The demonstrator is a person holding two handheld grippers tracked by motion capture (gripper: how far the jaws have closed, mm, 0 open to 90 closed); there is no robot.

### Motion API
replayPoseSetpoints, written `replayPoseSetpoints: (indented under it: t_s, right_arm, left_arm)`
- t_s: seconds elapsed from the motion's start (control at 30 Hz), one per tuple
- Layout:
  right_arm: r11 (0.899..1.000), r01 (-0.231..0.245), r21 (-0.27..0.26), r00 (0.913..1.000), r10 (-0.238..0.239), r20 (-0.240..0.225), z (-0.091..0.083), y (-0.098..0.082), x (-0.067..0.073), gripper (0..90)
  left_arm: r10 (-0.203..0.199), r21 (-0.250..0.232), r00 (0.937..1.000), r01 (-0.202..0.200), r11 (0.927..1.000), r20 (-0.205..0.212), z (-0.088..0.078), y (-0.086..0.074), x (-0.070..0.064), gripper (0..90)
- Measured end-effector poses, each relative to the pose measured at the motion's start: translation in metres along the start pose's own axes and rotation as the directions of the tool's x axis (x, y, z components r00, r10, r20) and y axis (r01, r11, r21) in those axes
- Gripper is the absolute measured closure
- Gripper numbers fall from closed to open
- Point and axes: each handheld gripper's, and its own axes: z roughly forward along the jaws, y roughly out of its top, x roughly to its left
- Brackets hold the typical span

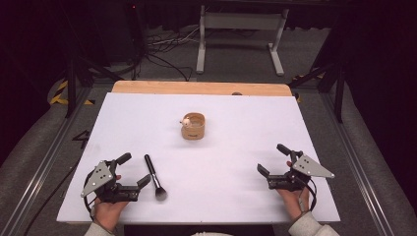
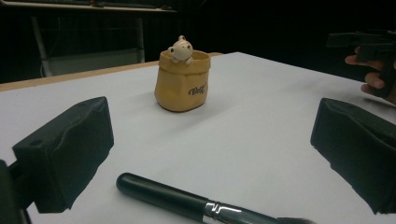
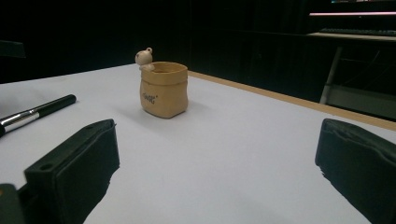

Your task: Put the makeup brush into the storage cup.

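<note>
Brush (image 1: 154, 178) lies beside spread left tongs (image 1: 134, 170); right tongs (image 1: 273, 160) spread, nothing visible inside pot (image 1: 193, 126)

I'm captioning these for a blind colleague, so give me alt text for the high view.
A black makeup brush lies on a white table beside the open left gripper, bristles toward the person. The right gripper rests open at the other side, and a small tan pot with a tiny figure on its rim stands mid-table.

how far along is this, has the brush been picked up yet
Nothing looks done yet. The makeup brush lies flat on the white table, untouched, beside the left gripper, whose jaws stand open and empty. The right gripper is open too, holding nothing. The tan sack-shaped cup stands upright mid-table, apart from both. Left to do, probably: grasp the brush and carry it to the cup.
</note>
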Motion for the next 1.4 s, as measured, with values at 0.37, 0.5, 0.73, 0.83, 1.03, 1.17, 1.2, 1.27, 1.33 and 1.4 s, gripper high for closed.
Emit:
replayPoseSetpoints:
  t_s: [0.37,0.5,0.73,0.83,1.03,1.17,1.2,1.27,1.33,1.4]
  right_arm:
    - [1.0,0.021,-0.005,0.9997,-0.021,-0.013,0.001,0.0,0.001,0.2]
    - [1.0,0.0,-0.003,0.9997,0.0,-0.024,0.001,0.001,0.0,0.3]
    - [1.0,-0.025,0.016,0.9989,0.025,-0.04,0.001,0.007,-0.006,0.0]
    - [1.0,-0.009,0.018,0.9996,0.01,-0.028,-0.001,0.009,-0.006,0.0]
    - [0.999,0.008,0.039,0.9997,-0.007,-0.024,-0.001,0.012,-0.007,0.0]
    - [0.998,-0.001,0.055,0.9989,0.003,-0.047,0.002,0.013,-0.007,0.0]
    - [0.998,0.001,0.06,0.9985,0.002,-0.055,0.003,0.013,-0.007,0.0]
    - [0.998,0.001,0.063,0.998,0.003,-0.063,0.005,0.013,-0.007,0.0]
    - [0.997,-0.001,0.078,0.9969,0.007,-0.078,0.007,0.013,-0.006,0.1]
    - [0.996,-0.004,0.084,0.9957,0.012,-0.092,0.008,0.013,-0.006,0.1]
  left_arm:
    - [0.042,-0.02,0.9991,-0.042,0.9989,-0.005,-0.01,0.018,0.0,0.0]
    - [0.049,-0.011,0.9984,-0.049,0.9987,0.029,-0.016,0.032,0.001,0.0]
    - [0.046,0.0,0.9957,-0.046,0.9989,0.08,-0.024,0.051,0.007,0.0]
    - [0.042,0.011,0.9934,-0.043,0.999,0.107,-0.027,0.059,0.011,0.0]
    - [0.07,0.062,0.9897,-0.078,0.995,0.125,-0.026,0.073,0.015,0.0]
    - [0.101,0.1,0.9862,-0.115,0.9884,0.131,-0.023,0.083,0.015,0.0]
    - [0.101,0.1,0.9862,-0.115,0.9884,0.131,-0.023,0.083,0.015,0.0]
    - [0.112,0.121,0.9851,-0.128,0.9844,0.131,-0.021,0.088,0.015,0.0]
    - [0.125,0.141,0.9831,-0.144,0.9795,0.134,-0.019,0.091,0.015,0.0]
    - [0.146,0.165,0.9802,-0.167,0.9721,0.134,-0.016,0.096,0.015,0.0]
